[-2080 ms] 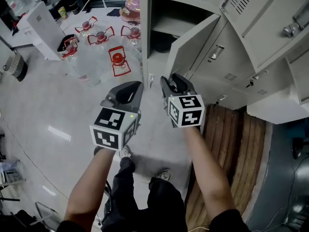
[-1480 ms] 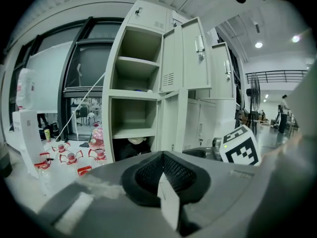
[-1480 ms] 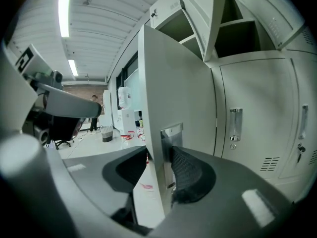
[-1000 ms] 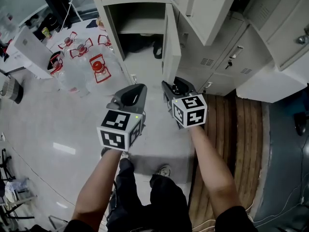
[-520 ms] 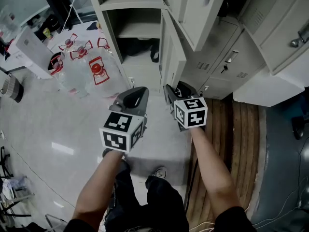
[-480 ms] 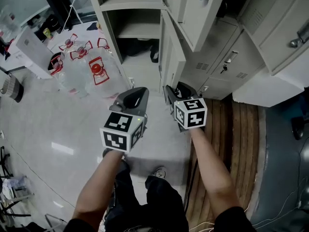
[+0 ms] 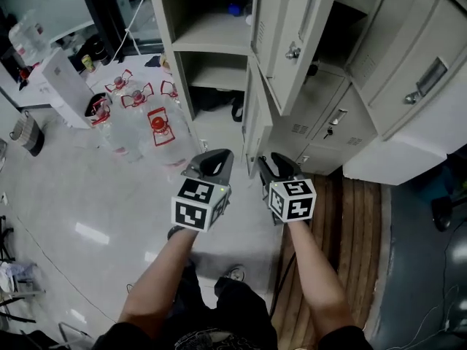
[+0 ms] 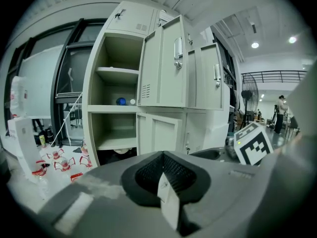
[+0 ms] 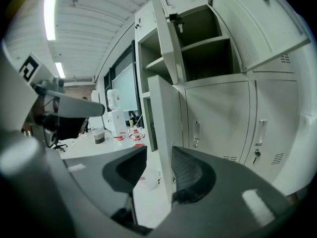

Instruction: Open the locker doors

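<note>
Evidently two doors of the lockers point(image 7: 166, 28) hang open in the left column: the upper door point(image 7: 292, 13) and the lower door point(image 7: 253, 111). The closed door point(image 7: 321, 97) just right of them looks like the next job. The right claw point(image 7: 271, 163) has its jaws parted and pinches nothing; in the right gripper view the lower door's edge merely lines up with the gap. The left claw point(image 7: 213, 160) is pressed together and empty.

To do this well, I would bring the parted claw square onto the handle point(image 7: 337, 117) and pinch it firmly. Then I would swing along the hinge's arc rather than tug straight out — minding the open lower door close beside it.

Underfoot is a glossy pale floor point(image 7: 66, 188). Water bottles point(image 7: 149, 122) cluster near the lockers' left foot, and wooden boards point(image 7: 350, 217) run along the floor's right side.
</note>
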A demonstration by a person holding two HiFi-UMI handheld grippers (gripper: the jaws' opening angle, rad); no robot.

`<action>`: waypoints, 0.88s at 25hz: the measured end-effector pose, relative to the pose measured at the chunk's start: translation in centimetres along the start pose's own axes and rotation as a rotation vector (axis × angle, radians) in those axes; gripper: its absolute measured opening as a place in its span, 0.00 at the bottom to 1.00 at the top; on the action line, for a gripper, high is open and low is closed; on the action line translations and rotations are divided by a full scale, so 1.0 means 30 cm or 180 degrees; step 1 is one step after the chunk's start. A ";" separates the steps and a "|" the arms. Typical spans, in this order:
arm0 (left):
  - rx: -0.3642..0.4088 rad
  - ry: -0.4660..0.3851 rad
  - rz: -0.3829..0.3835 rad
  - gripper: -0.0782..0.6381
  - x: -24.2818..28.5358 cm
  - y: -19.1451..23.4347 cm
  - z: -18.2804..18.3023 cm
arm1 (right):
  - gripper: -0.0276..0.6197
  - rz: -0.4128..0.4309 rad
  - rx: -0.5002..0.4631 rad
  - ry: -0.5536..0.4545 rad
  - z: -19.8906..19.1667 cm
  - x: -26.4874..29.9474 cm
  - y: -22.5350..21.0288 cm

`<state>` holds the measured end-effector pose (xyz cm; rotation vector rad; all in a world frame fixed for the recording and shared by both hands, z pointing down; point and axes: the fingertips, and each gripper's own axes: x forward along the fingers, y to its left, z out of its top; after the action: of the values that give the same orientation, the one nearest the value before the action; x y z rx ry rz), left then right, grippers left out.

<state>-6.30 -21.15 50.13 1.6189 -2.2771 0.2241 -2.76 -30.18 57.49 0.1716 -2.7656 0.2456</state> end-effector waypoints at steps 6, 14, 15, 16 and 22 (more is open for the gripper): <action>0.0022 -0.0024 0.0092 0.11 -0.110 0.016 0.085 | 0.28 0.0081 -0.0049 -0.0088 0.169 -0.108 0.111; 0.0106 0.0011 0.0248 0.11 -0.315 0.128 0.109 | 0.23 0.0255 -0.0048 -0.0151 0.310 -0.163 0.313; 0.0119 0.0013 0.0278 0.11 -0.354 0.151 0.110 | 0.22 0.0284 -0.0060 -0.0147 0.322 -0.162 0.355; 0.0128 0.0013 0.0316 0.11 -0.394 0.179 0.109 | 0.22 0.0315 -0.0077 -0.0142 0.334 -0.159 0.400; -0.0015 -0.0094 0.0629 0.11 -0.679 0.380 0.101 | 0.19 0.0584 -0.0220 -0.0195 0.431 -0.126 0.725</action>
<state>-11.54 -0.20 40.73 1.4032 -2.4590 0.2437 -6.89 -11.08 41.00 -0.0946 -2.8480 0.1939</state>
